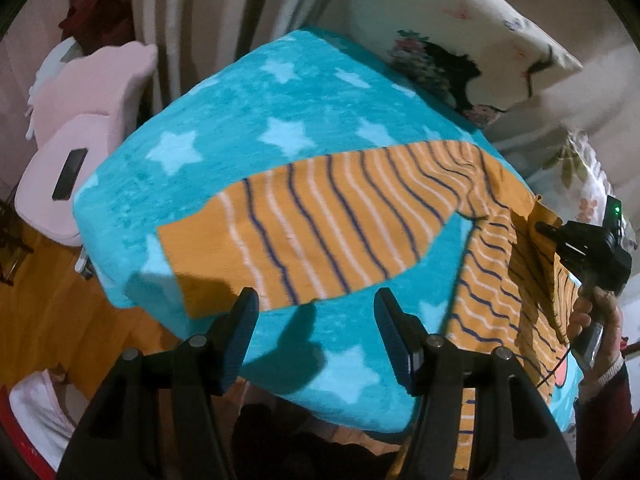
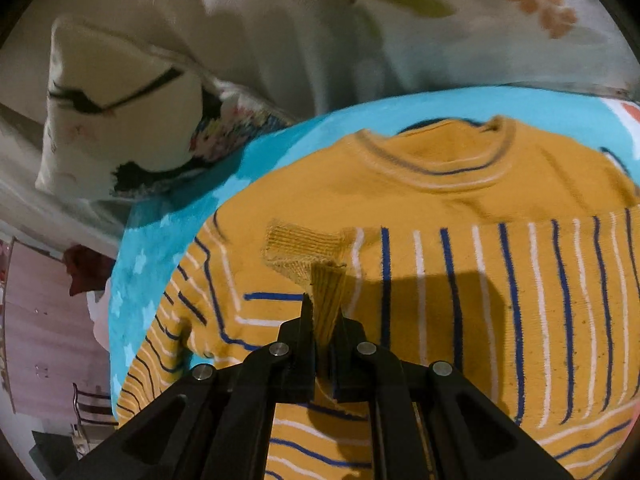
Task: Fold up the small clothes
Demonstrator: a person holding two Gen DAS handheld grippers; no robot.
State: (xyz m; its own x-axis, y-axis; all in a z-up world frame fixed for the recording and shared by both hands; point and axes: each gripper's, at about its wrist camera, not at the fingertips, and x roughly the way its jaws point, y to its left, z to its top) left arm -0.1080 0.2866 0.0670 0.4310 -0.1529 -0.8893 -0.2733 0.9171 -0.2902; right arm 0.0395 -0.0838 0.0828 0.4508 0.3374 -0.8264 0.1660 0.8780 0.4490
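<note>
Fingers of left gripper (image 1: 316,332) spread wide, nothing between them, hovering over near edge of turquoise star blanket (image 1: 248,112). Orange striped sweater (image 1: 320,232) lies on blanket, one sleeve stretched flat toward the left. Right gripper (image 2: 323,320) pinched tight on an orange ribbed cuff (image 2: 326,300), raised above sweater's chest; collar beyond.

Your surface, draped in a turquoise star-print blanket (image 1: 248,92), carries an orange striped sweater (image 1: 320,224) spread flat, one sleeve stretched out sideways.
</note>
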